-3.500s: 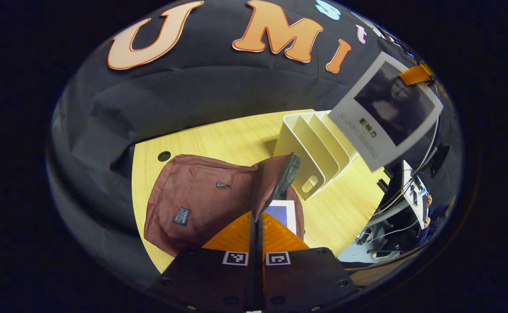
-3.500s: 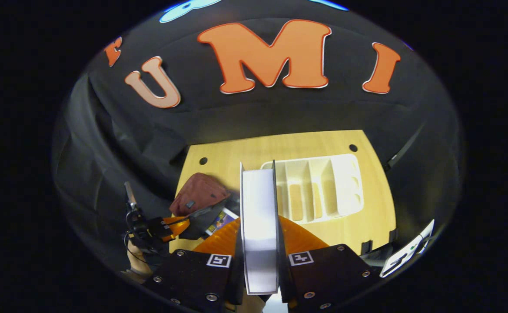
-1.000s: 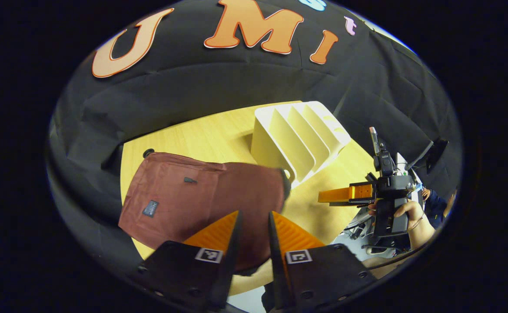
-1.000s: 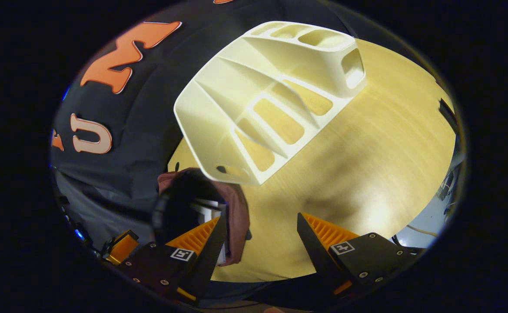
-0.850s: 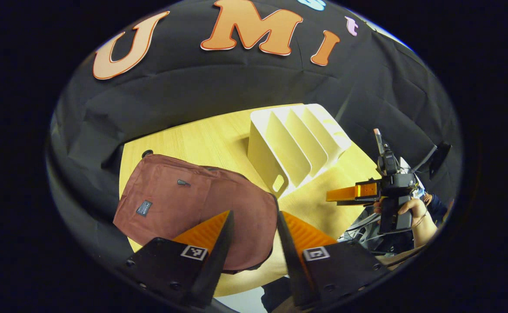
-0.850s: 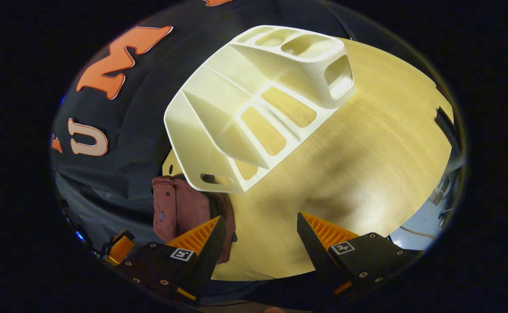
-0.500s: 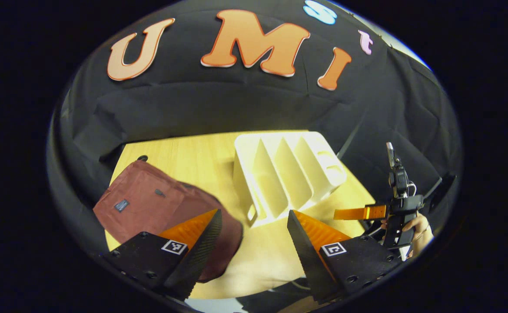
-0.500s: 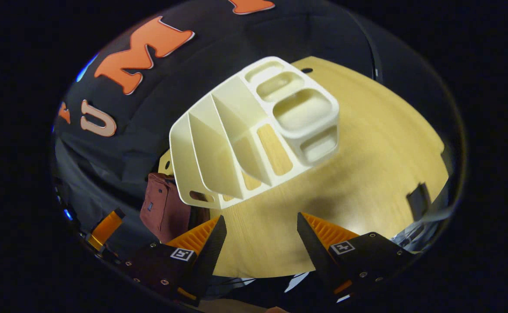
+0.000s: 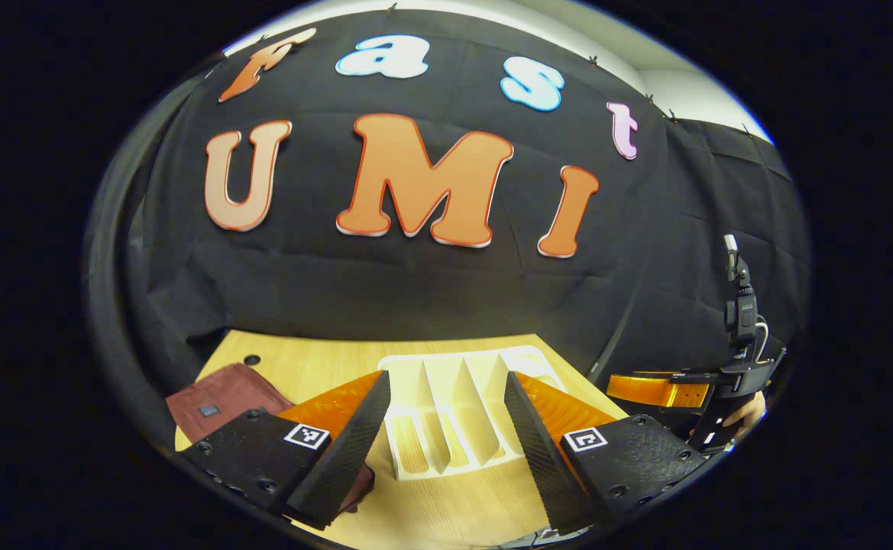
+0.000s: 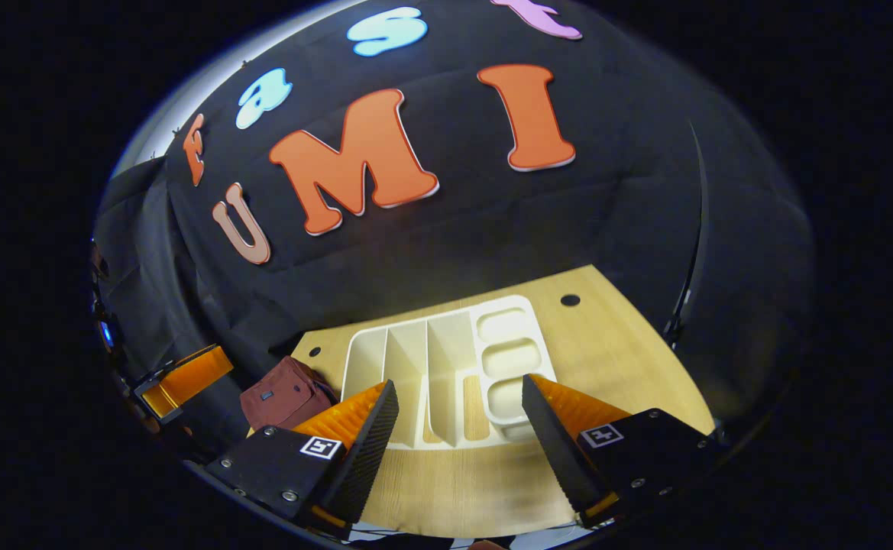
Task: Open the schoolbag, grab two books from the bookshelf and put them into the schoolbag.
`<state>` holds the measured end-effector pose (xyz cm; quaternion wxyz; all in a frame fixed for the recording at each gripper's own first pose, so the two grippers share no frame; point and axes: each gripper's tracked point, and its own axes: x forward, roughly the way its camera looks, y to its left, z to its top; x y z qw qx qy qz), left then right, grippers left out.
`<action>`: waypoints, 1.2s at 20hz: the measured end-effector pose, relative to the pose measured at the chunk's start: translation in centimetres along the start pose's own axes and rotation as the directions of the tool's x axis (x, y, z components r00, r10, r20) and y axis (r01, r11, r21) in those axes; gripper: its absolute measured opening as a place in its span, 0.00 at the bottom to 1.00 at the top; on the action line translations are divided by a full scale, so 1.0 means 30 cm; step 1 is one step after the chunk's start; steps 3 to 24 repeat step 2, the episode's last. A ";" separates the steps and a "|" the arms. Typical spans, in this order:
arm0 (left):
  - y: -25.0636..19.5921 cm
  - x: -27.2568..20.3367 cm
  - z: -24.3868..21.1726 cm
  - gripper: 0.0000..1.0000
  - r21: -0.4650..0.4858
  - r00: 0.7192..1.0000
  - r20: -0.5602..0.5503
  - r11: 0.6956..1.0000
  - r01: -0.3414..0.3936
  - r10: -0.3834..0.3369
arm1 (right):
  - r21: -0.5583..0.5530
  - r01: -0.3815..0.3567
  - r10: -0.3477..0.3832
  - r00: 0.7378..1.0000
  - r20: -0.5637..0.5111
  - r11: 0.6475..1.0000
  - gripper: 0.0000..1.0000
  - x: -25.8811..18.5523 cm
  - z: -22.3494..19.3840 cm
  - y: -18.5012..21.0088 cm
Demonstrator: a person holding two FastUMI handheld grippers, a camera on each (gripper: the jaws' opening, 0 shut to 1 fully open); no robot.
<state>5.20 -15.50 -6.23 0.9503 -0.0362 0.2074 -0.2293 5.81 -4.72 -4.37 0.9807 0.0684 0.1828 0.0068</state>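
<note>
Now both the left tongs point(image 9: 446, 389) and right tongs point(image 10: 457, 405) gape empty above the bookshelf point(image 10: 446, 367).

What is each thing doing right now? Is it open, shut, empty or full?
Left gripper: open, holding nothing.
Right gripper: open, holding nothing.
Bookshelf: on the table, its slots empty of books.
Schoolbag: lying on the table left of the bookshelf; open or shut cannot be told from here.
Table: bears the bookshelf and the schoolbag.
</note>
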 end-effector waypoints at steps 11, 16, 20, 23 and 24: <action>-0.021 -0.016 0.038 0.95 0.001 0.999 0.052 1.000 -0.009 0.009 | -0.047 0.014 -0.009 0.994 0.109 0.999 0.97 -0.017 0.091 0.009; -0.021 -0.016 0.038 0.95 0.001 0.999 0.052 1.000 -0.009 0.009 | -0.047 0.014 -0.009 0.994 0.109 0.999 0.97 -0.017 0.091 0.009; -0.021 -0.016 0.038 0.95 0.001 0.999 0.052 1.000 -0.009 0.009 | -0.047 0.014 -0.009 0.994 0.109 0.999 0.97 -0.017 0.091 0.009; -0.021 -0.016 0.038 0.95 0.001 0.999 0.052 1.000 -0.009 0.009 | -0.047 0.014 -0.009 0.994 0.109 0.999 0.97 -0.017 0.091 0.009; -0.021 -0.016 0.038 0.95 0.001 0.999 0.052 1.000 -0.009 0.009 | -0.047 0.014 -0.009 0.994 0.109 0.999 0.97 -0.017 0.091 0.009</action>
